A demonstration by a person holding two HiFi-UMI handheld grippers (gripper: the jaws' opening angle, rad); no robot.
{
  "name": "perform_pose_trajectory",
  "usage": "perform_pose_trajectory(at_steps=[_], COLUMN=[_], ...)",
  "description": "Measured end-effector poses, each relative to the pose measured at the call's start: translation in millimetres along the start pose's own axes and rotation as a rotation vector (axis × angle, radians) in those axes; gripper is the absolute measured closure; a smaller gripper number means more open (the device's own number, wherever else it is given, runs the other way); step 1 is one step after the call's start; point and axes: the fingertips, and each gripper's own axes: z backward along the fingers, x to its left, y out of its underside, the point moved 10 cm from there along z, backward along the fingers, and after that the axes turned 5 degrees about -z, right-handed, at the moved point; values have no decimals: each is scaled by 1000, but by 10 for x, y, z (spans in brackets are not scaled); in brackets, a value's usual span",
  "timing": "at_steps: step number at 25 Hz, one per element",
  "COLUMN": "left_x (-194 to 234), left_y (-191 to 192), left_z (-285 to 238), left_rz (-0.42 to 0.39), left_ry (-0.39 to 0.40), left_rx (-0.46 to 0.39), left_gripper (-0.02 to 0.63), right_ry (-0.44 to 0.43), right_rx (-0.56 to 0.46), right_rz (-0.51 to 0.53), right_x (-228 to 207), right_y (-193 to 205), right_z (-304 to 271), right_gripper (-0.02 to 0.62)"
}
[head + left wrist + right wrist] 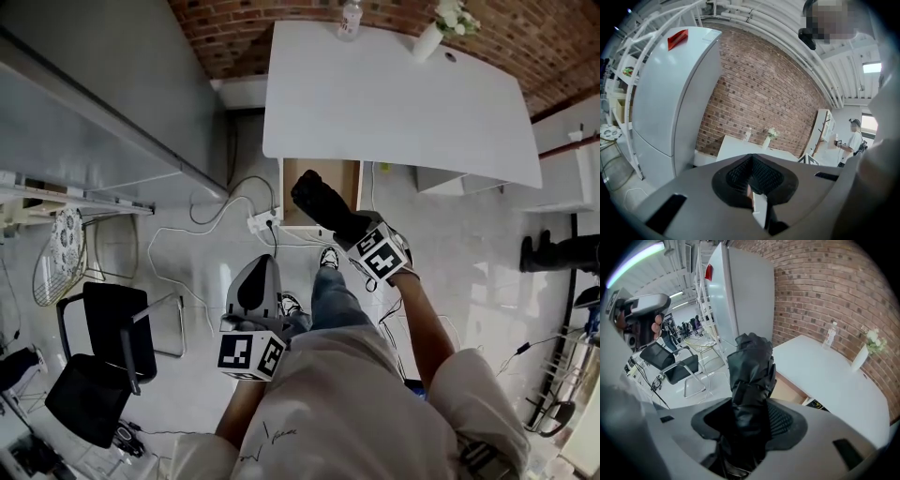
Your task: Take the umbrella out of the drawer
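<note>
Item: folded black umbrella (750,366), pinched in my right claw (747,425); it stuck out beyond the tips, over the open drawer (339,183) beneath the white bench (394,94). My left claw (751,183) was pressed together, empty, well apart from the umbrella.

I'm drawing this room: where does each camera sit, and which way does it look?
Head view: on the person's head, looking down at the white table and open drawer; shows arms, legs, left gripper, right gripper.
Left gripper view: on the left gripper, facing the brick wall and fridge; its shut jaws show.
Right gripper view: on the right gripper, looking along the umbrella its jaws clamp.
Shared: all see the white table.
</note>
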Motion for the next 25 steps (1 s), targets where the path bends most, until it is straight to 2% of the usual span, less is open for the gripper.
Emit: perform_pose_trajectory(at_steps=[14,25], left_x=[16,25], left_y=[-71,-48], left_z=[296,503], left_rz=[-44,-35], left_ry=[29,37], left_rx=[-38,-64], left_gripper=[589,589], right_ry=[60,109], right_rx=[-120,-217], right_rz=[-33,-82], right_x=[307,503], right_y=[33,76], right_z=[405,781], right_gripper=[364,364])
